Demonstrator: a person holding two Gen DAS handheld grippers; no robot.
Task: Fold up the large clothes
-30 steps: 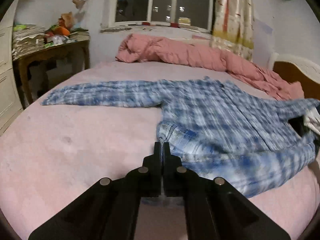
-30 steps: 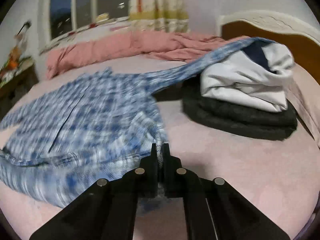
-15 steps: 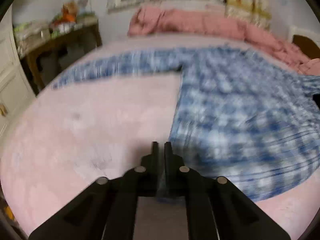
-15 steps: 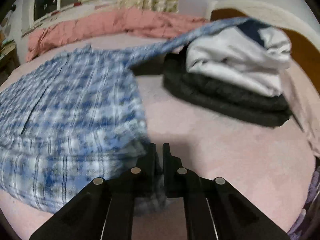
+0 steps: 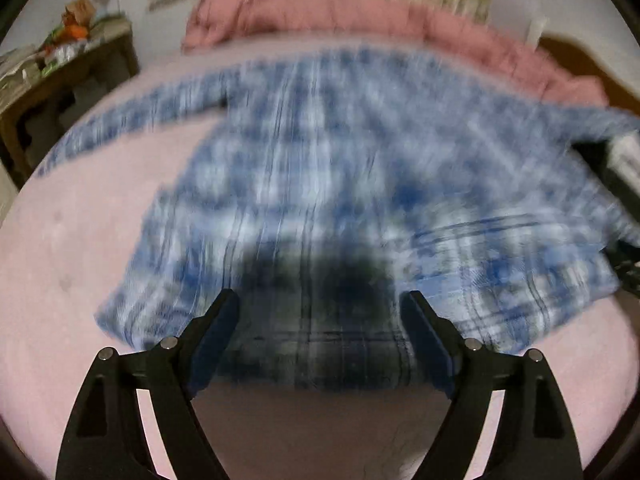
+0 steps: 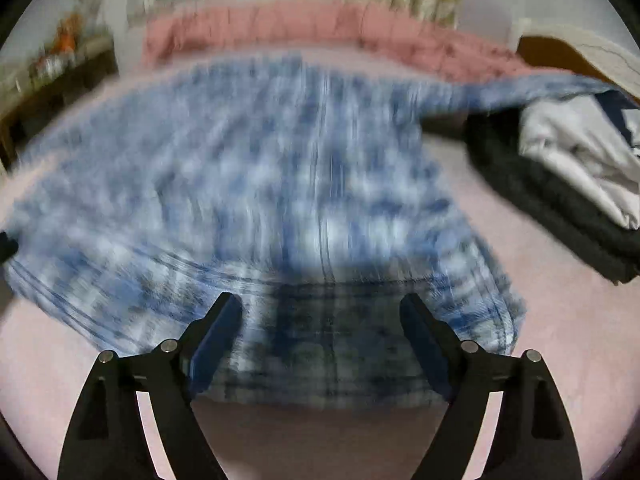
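Observation:
A blue and white plaid shirt [image 5: 332,168] lies spread on the pink bed [image 5: 72,260], blurred by motion, with one sleeve reaching left and the other draped over a clothes pile at the right. My left gripper [image 5: 320,312] hangs over the shirt's near hem, its jaws opening wide, with the hem below them and nothing pinched. In the right wrist view the same shirt [image 6: 260,184] fills the middle. My right gripper [image 6: 320,312] stands over the hem too, jaws opening, pads off the cloth.
A stack of folded clothes [image 6: 568,184], dark below and white on top, sits on the bed at the right. A rumpled pink quilt [image 5: 340,12] lies along the far side. A cluttered wooden table [image 5: 60,76] stands at the left; a wooden headboard [image 6: 560,52] at far right.
Both grippers were shut on the shirt's hem corners; they moved forward and down, laid the hem out flat and opened. The shirt now lies spread wider.

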